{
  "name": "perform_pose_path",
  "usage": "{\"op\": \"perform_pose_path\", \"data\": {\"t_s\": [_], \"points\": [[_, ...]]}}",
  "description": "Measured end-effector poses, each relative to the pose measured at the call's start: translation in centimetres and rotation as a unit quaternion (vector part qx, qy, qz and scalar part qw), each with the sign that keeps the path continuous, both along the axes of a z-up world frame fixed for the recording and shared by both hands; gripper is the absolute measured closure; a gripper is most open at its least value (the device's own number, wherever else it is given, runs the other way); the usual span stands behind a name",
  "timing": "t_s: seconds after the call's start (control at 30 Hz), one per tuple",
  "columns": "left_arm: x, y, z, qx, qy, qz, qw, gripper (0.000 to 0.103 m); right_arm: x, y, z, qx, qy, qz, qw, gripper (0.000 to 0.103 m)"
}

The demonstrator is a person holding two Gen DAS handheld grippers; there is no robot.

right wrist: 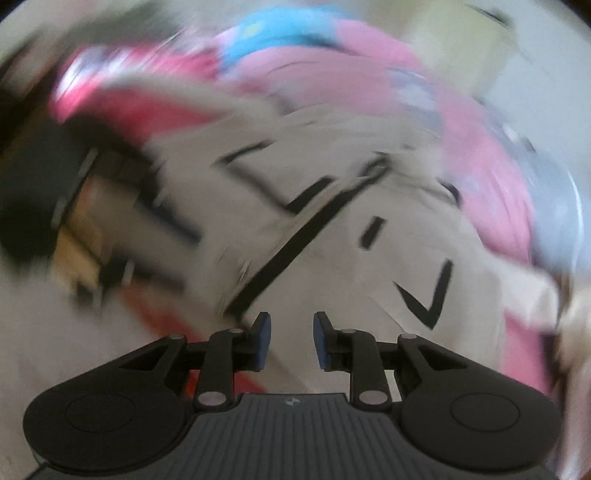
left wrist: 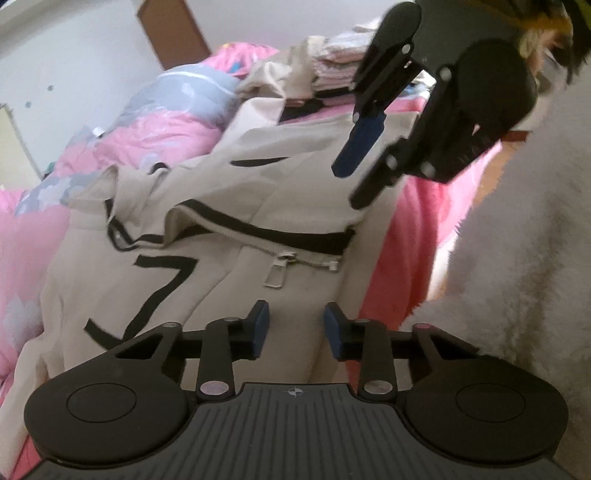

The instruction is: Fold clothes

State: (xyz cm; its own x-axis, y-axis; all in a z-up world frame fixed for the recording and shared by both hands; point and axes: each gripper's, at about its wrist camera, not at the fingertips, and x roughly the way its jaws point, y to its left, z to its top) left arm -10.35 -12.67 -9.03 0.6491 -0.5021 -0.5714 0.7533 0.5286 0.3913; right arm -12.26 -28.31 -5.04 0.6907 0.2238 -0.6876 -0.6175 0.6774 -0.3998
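Note:
A cream jacket [left wrist: 221,206] with black stripes and a metal zip lies spread on a pink bed. My left gripper [left wrist: 295,332] is open and empty, hovering over the jacket's near hem. My right gripper [left wrist: 354,162] shows in the left wrist view at the upper right, above the jacket's right edge, its jaws apart. In the right wrist view, which is motion-blurred, the right gripper [right wrist: 291,338] is open and empty above the same jacket [right wrist: 332,221].
A pink and grey patterned quilt [left wrist: 147,122] lies bunched at the left and back. Folded pale clothes [left wrist: 332,62] are stacked at the far end of the bed. A white fluffy sleeve [left wrist: 517,258] fills the right side. A brown door [left wrist: 173,29] stands behind.

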Motion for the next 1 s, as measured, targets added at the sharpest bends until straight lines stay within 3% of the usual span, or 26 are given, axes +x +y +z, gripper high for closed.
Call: {"op": "perform_pose_path", "data": {"t_s": [0.1,0.3,0.5,1.0], "points": [[0.7,-0.1,0.1,-0.003,0.011,-0.008,0.9999,0.079,-0.4,1.1,-1.4,-0.083,-0.01,0.056,0.995,0.077],[2.3,0.4,0.7,-0.032,0.052,-0.009,0.9981,0.1,0.1,2.6,-3.5,-0.156,-0.025,0.109,0.981,0.079],[2.4,0.9,0.8,-0.038,0.066,-0.023,0.9969,0.101,-0.5,2.4,-3.8,-0.148,-0.021,0.116,0.982,0.101],[2.3,1.8,1.5,-0.072,0.108,-0.014,0.9914,0.098,-0.5,2.1,-3.4,-0.132,0.009,0.107,0.985,0.1]]}}
